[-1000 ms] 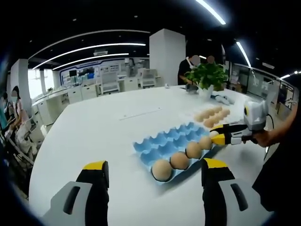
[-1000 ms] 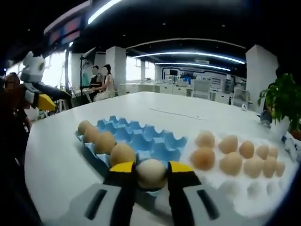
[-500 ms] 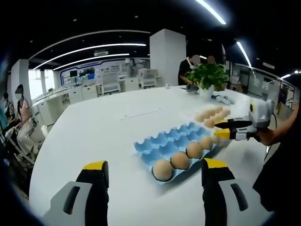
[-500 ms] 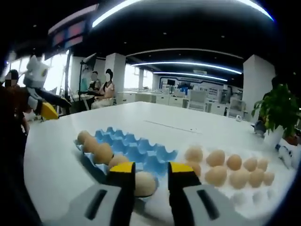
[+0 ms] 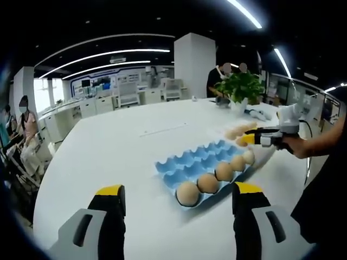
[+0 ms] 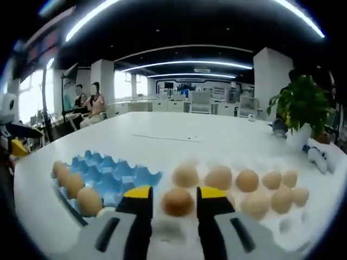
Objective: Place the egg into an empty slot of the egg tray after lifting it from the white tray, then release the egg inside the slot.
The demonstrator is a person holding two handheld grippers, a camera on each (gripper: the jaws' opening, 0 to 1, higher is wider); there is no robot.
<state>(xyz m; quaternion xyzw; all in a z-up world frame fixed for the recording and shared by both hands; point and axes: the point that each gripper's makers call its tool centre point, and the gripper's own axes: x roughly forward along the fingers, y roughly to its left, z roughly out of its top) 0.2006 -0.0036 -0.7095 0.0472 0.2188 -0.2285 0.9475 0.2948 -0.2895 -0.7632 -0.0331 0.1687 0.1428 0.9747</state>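
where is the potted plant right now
In the right gripper view the potted plant stands at the table's far right, beyond the white tray of eggs.

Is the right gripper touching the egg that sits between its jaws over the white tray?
Cannot tell. In the right gripper view the egg lies between the open right gripper jaws, with slight gaps either side, but blur hides any contact.
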